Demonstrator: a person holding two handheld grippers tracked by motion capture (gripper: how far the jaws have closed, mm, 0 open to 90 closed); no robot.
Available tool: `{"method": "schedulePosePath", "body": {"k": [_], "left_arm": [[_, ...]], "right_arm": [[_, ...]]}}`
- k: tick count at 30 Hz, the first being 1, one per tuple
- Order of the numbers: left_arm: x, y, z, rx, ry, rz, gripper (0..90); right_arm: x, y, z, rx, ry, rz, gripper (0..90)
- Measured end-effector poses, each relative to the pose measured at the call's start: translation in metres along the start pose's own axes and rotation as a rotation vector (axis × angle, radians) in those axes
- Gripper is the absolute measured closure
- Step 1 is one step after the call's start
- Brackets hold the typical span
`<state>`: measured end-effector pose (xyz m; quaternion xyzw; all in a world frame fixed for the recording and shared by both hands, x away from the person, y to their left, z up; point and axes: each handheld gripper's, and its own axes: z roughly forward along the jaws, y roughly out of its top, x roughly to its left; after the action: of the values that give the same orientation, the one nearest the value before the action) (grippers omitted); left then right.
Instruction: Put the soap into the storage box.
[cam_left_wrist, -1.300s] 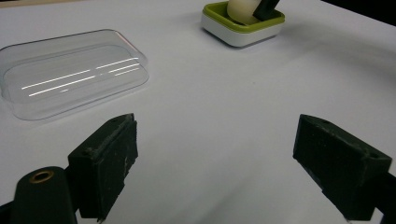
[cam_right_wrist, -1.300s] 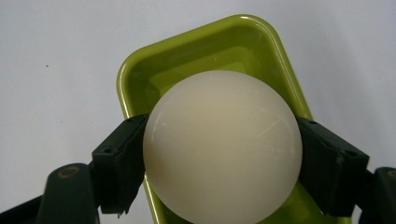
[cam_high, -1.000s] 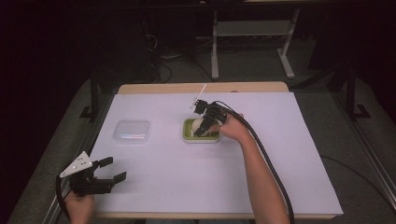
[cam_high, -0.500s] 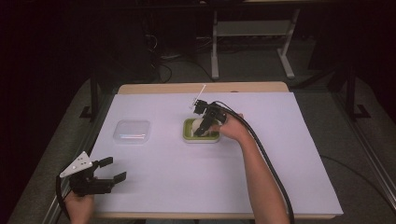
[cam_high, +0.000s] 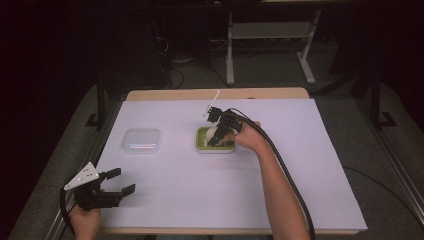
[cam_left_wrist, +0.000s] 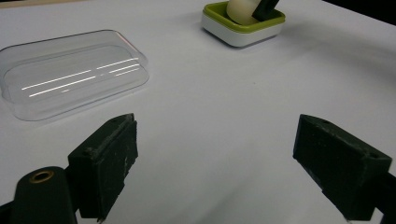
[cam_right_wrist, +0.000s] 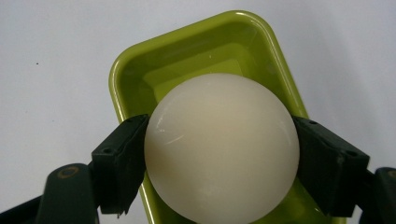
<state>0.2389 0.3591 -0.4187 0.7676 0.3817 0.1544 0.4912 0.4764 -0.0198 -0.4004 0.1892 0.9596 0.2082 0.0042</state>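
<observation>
Jaws of the right gripper (cam_right_wrist: 219, 158) are closed on a ball (cam_right_wrist: 222, 149), one pad on each side at about its widest line. The ball sits in or just above a green tray (cam_right_wrist: 140, 74); whether it touches the tray floor cannot be told. In the high view the right gripper (cam_high: 218, 135) stands over the tray (cam_high: 201, 145) near the middle of the counter (cam_high: 300, 190).

Judgement: the step in hand is either lifting the ball out or setting it in; which one cannot be told. Either way, keep the pads level across the widest line, since a smooth round ball can slip up or down from a grip off that line. Move straight up or down so the pads clear the tray's raised rim.

The ball is cream-white, smooth, glossy, with faint highlights and no visible marks.

A clear lid (cam_high: 141, 140) lies flat to the tray's left, well apart from it. The left gripper (cam_high: 119, 183) hovers low at the counter's near left corner, jaws wide apart and holding nothing.
</observation>
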Motion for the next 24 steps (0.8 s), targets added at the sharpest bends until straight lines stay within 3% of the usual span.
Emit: {"method": "schedulePosePath", "body": {"k": [7, 10, 12, 15, 18, 24], "left_arm": [[0.0, 0.0, 0.0, -0.001, 0.001, 0.001, 13.2], [0.0, 0.0, 0.0, -0.001, 0.0, 0.0, 13.3], [0.0, 0.0, 0.0, -0.001, 0.0, 0.0, 13.3], [0.0, 0.0, 0.0, -0.001, 0.0, 0.001, 13.2], [-0.001, 0.0, 0.0, -0.002, -0.001, 0.0, 13.3], [-0.001, 0.0, 0.001, 0.0, 0.0, 0.001, 13.3]], "right_arm": [[0.0, 0.0, -0.002, -0.008, 0.0, 0.004, 22.0], [-0.002, 0.0, -0.011, -0.09, 0.019, 0.01, 31.0], [-0.001, 0.001, -0.019, -0.12, 0.002, 0.007, 29.6], [-0.001, 0.0, -0.023, -0.103, -0.01, 0.005, 29.1], [-0.004, -0.005, -0.022, -0.089, 0.02, 0.033, 28.0], [-0.004, -0.011, -0.025, -0.08, 0.015, 0.037, 27.2]]}}
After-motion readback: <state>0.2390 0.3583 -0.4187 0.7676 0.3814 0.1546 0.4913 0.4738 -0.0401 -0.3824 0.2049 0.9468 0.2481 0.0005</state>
